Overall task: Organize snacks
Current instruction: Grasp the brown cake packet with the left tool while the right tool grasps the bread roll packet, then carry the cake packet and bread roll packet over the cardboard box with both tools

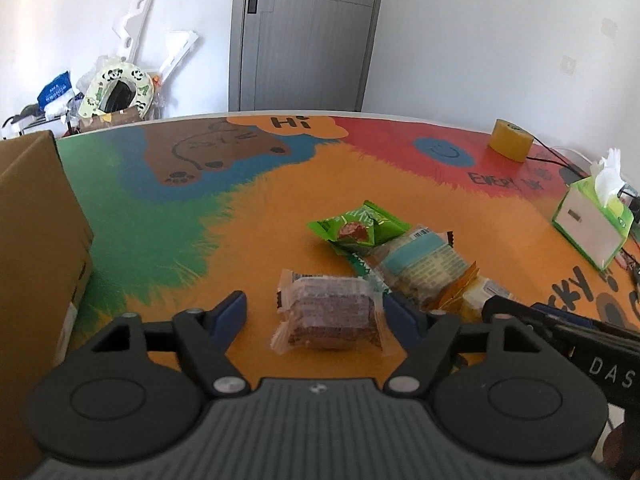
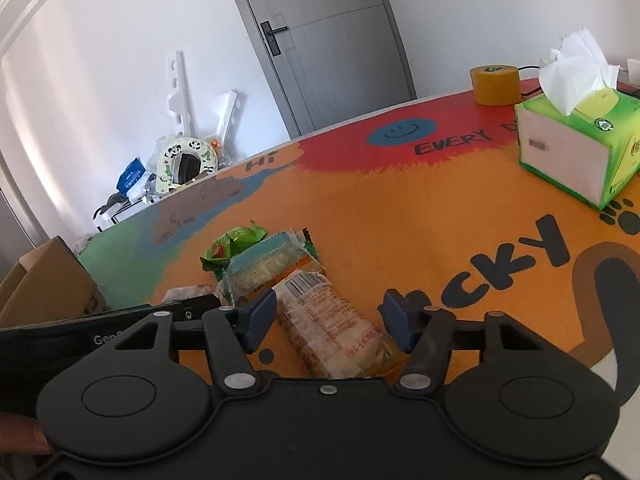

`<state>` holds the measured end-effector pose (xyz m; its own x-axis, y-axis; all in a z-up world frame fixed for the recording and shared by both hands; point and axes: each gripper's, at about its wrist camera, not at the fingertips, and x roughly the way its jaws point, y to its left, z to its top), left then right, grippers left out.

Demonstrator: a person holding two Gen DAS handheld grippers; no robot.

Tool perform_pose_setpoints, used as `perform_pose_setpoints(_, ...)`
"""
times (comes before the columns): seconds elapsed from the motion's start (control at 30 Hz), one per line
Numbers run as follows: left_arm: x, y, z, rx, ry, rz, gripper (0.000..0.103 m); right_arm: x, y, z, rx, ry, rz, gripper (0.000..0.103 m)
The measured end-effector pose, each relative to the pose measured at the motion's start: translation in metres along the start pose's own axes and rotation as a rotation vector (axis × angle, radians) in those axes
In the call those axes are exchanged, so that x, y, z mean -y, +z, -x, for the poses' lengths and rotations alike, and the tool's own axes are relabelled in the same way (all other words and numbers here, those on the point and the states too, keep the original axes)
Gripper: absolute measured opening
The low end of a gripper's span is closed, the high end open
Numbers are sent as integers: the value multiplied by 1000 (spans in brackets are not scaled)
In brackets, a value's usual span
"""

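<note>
We see the left claw half-wide around the brown wafer pack on the bench, right pad touching its wrapper, left pad clear. The right claw straddles the orange-printed snack pack, left pad at its edge, right pad just apart.

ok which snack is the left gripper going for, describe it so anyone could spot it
On the colourful printed table mat, find the snack pile on the orange patch. The clear-wrapped brown layered cake lies nearest, between the left gripper fingers: the only dark brown snack there.
</note>
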<state>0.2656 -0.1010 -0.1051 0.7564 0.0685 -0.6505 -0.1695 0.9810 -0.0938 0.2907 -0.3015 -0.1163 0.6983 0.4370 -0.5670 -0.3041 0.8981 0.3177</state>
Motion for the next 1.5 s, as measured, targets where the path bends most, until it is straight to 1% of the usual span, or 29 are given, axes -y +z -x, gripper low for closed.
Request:
perform_pose_setpoints(0.03, 0, -1, 0, 4, -8, 0, 61, -2, -1, 1, -2, 0, 8, 56)
perform_pose_setpoints(0.07, -1, -1, 1, 6, -11, -2, 53, -4, -2, 1, -4, -2, 17, 55)
perform_pose_setpoints(0.1, -1, -2, 3, 8, -8, -11, 47, -6, -3, 1, -6, -3, 25, 55)
perform_pose_setpoints(0.13, -1, -3, 4, 9, -3, -26, 46, -9, -5, 2, -7, -5, 36, 54)
perform_pose_setpoints(0.2, -2, -4, 7, 8, -14, -25, 41, -12, -7, 3, -11, -10, 54, 50)
perform_pose_setpoints(0.27, -5, -5, 10, 5, -29, -10, 40, -16, -9, 6, -16, -12, 66, 39)
perform_pose_setpoints(0.4, -10, -10, 20, 1, -45, 4, 38, -21, -14, 13, -20, 0, 67, 36)
perform_pose_setpoints(0.53, -17, -13, 34, 13, -56, 20, 38, -25, -19, 26, 6, 6, 49, 36)
perform_pose_setpoints(0.87, -25, -11, 82, 97, -95, 28, 38, -40, -16, 61, 85, 39, 38, 35)
perform_pose_setpoints(1.33, -47, -4, 128, 197, -104, 55, 38, -70, -7, 79, 147, 77, 72, 35)
perform_pose_setpoints(1.5, -59, 0, 141, 232, -95, 68, 38, -84, -2, 81, 169, 99, 86, 35)
